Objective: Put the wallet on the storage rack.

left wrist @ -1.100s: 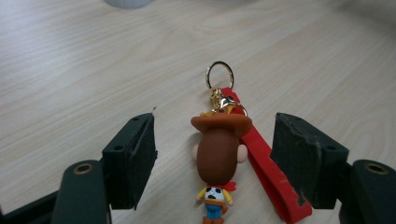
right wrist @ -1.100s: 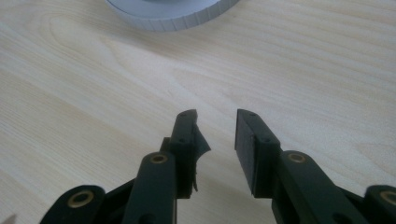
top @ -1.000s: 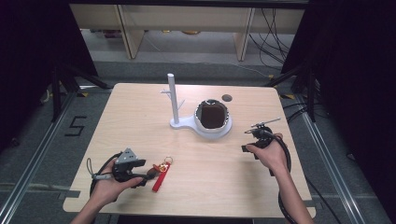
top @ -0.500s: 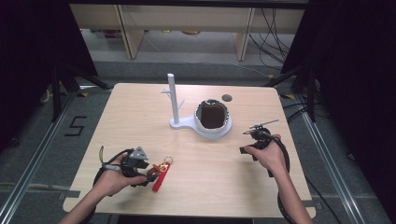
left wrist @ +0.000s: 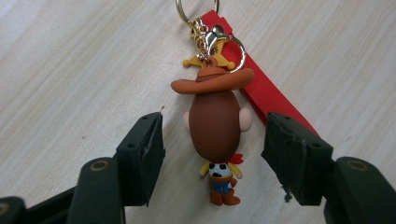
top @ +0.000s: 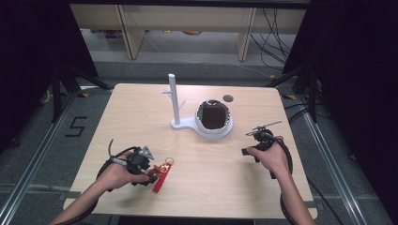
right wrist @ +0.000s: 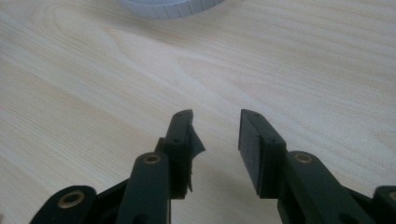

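Observation:
A keychain lies on the wooden table (top: 263, 187) near its front left: a small cowboy figure (left wrist: 215, 126) with a brown hat, gold rings and a red strap (left wrist: 271, 93), seen from above as the keychain (top: 162, 171). My left gripper (left wrist: 215, 123) reaches along the table with the figure between its jaws. The jaws have just been closing, but both pads still stand clear of the figure's head. From above, the left gripper (top: 149, 169) sits right at the keychain. At the right side, my right gripper (top: 248, 150) stays low over bare wood, and its view shows the right gripper (right wrist: 215, 116) open and empty.
A white stand with an upright post (top: 174, 101) and a round dish with a dark inside (top: 214, 117) sits mid-table toward the back; its ribbed rim (right wrist: 173, 7) lies ahead of the right gripper. A small dark disc (top: 228, 98) lies behind it.
The left hand has slid right along the table up to the keychain. The right hand has kept still.

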The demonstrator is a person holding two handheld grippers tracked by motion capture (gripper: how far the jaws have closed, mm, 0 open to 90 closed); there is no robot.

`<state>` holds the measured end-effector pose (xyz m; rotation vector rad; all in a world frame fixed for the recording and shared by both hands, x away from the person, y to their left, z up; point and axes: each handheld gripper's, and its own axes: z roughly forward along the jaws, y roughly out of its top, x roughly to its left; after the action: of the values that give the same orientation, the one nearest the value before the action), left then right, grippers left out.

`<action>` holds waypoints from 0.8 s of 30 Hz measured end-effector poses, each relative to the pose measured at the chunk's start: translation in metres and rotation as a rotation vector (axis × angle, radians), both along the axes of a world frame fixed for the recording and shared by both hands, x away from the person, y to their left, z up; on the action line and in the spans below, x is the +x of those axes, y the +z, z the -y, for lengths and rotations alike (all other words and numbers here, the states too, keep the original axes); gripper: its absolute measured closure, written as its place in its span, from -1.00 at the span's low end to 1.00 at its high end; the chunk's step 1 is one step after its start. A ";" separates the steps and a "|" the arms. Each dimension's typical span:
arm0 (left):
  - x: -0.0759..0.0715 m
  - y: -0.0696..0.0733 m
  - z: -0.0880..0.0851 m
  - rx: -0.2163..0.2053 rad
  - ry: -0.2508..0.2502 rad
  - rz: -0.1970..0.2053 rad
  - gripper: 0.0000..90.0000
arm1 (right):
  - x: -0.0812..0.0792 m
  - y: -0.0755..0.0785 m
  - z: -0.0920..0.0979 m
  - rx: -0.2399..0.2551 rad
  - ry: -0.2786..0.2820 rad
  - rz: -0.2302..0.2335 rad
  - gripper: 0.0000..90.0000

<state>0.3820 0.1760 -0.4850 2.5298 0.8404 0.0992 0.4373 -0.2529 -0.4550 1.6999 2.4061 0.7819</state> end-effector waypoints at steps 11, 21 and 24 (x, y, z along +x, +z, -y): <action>0.006 0.002 0.005 0.110 -0.054 -0.046 -0.03 | -0.001 -0.002 -0.001 0.006 -0.010 -0.004 0.46; 0.011 0.002 0.011 0.154 -0.061 -0.085 0.07 | -0.001 -0.006 0.002 0.022 0.024 0.011 0.46; 0.013 0.002 0.012 0.164 -0.063 -0.096 0.12 | -0.001 -0.006 0.003 0.025 0.022 0.007 0.46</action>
<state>0.3947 0.1637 -0.4827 2.7316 0.8181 0.0279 0.4360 -0.2555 -0.4606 1.6800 2.4244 0.8233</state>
